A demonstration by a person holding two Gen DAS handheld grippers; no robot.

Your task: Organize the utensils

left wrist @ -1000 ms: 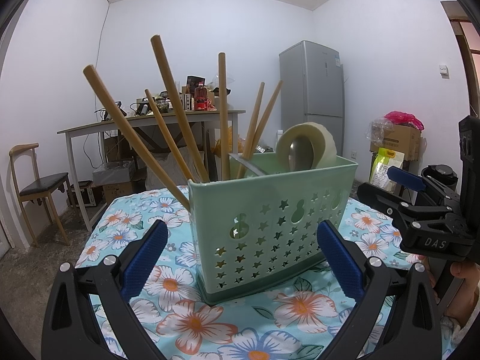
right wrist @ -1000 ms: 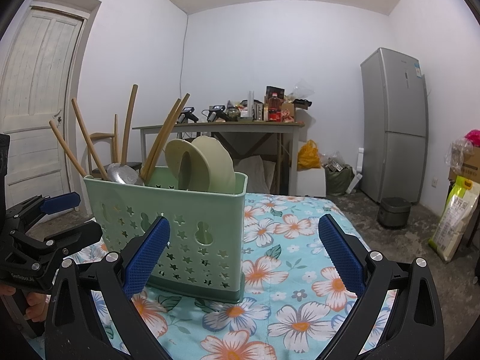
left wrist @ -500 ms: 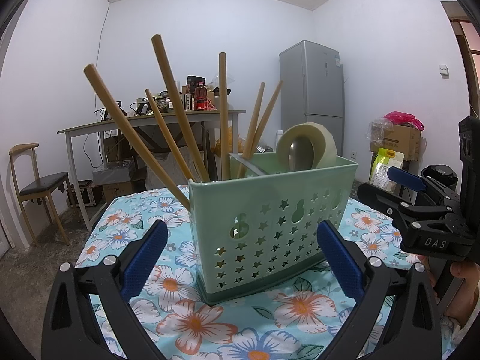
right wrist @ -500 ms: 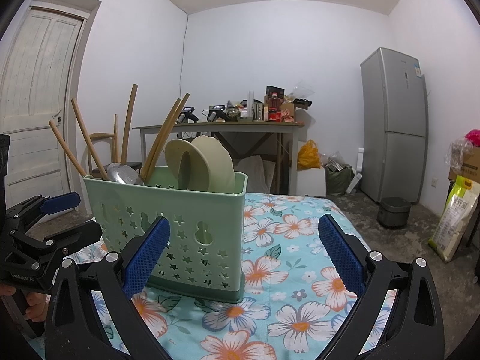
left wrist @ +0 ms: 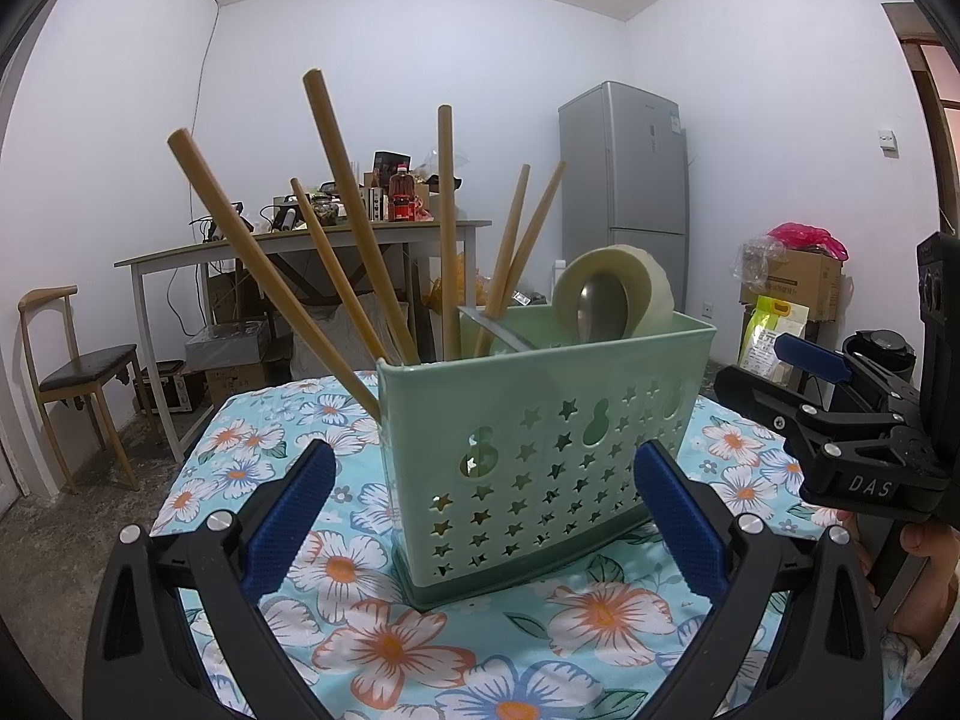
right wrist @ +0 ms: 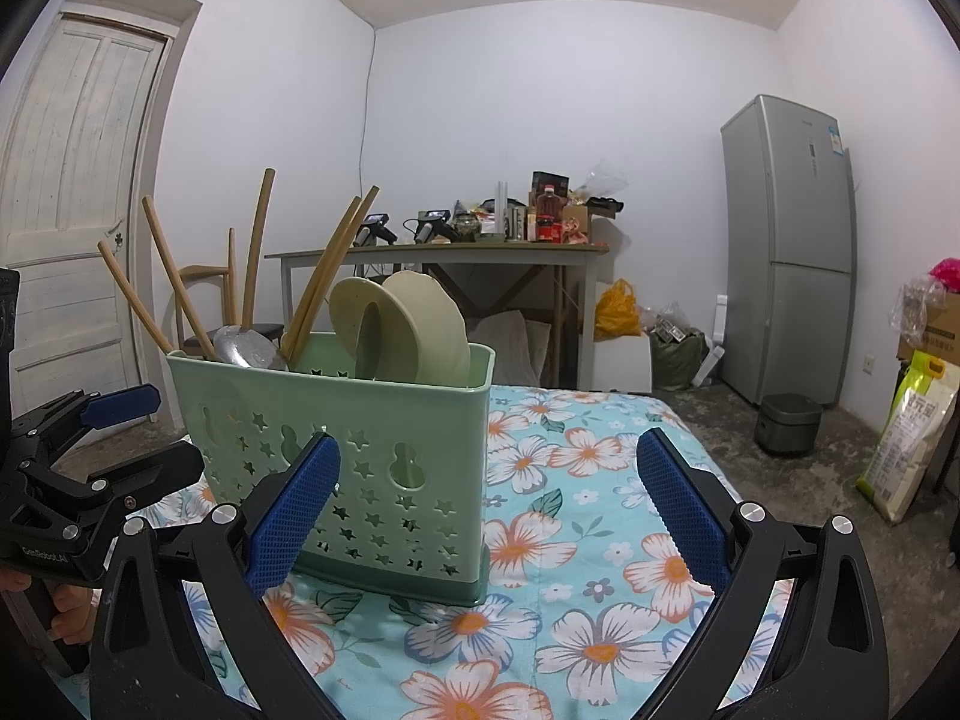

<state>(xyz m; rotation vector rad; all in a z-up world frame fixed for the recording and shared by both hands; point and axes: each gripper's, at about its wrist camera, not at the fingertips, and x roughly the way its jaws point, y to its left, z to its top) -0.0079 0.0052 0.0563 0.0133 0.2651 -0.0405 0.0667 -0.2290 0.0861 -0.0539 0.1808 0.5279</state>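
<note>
Both held wide open, empty: left hand-held gripper (left wrist: 483, 504) facing green caddy (left wrist: 540, 438) of chopsticks (left wrist: 354, 222); right hand-held gripper (right wrist: 489, 504) beside it on floral counter (right wrist: 570, 480).

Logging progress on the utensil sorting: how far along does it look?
Nearly finished, it seems. Done: the chopsticks stand in one compartment of the green caddy, the cream spoons in the other. In hand: nothing; the left hand-held gripper and right hand-held gripper are open and empty. Left: no loose utensils show on the floral tablecloth.
</note>
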